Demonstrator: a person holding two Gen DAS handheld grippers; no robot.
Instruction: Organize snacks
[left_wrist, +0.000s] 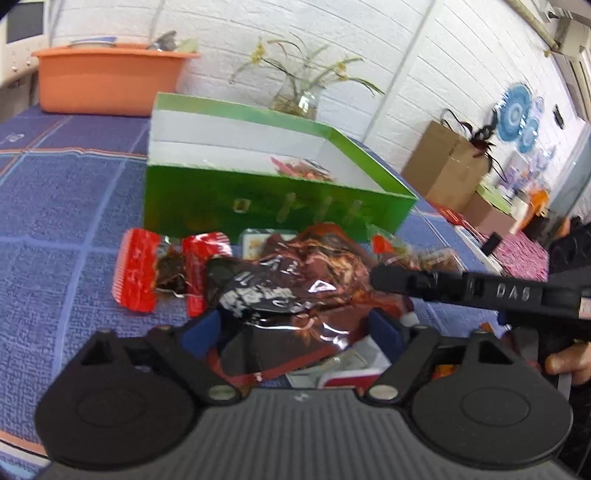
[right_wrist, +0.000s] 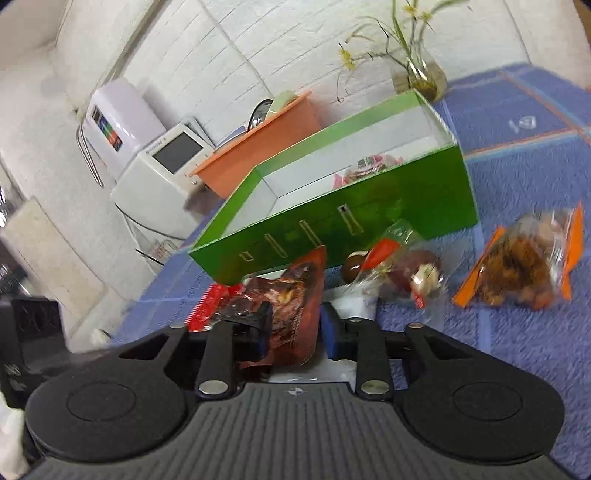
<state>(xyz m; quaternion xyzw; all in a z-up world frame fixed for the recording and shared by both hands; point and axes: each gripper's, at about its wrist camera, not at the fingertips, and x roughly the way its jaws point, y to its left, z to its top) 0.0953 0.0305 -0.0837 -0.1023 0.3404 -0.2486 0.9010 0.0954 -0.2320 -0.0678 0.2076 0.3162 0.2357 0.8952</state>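
A dark red-brown foil snack bag (left_wrist: 291, 291) lies between the jaws of my left gripper (left_wrist: 295, 325), which stand wide apart around it. The same bag (right_wrist: 295, 310) stands on edge between the jaws of my right gripper (right_wrist: 295, 328), which look closed on its edge. The right gripper's finger (left_wrist: 461, 288) reaches in from the right in the left wrist view. A green open box (left_wrist: 273, 192) stands just behind, with a few snack packets inside; it also shows in the right wrist view (right_wrist: 351, 218). A red-ended packet (left_wrist: 162, 269) lies left of the bag.
Clear packets of nuts (right_wrist: 410, 273) and a brown snack packet with orange ends (right_wrist: 524, 269) lie on the blue cloth (left_wrist: 55, 206). An orange tub (left_wrist: 107, 77), a glass vase with flowers (left_wrist: 299, 99), cardboard boxes (left_wrist: 450, 162) and a white appliance (right_wrist: 162, 166) stand behind.
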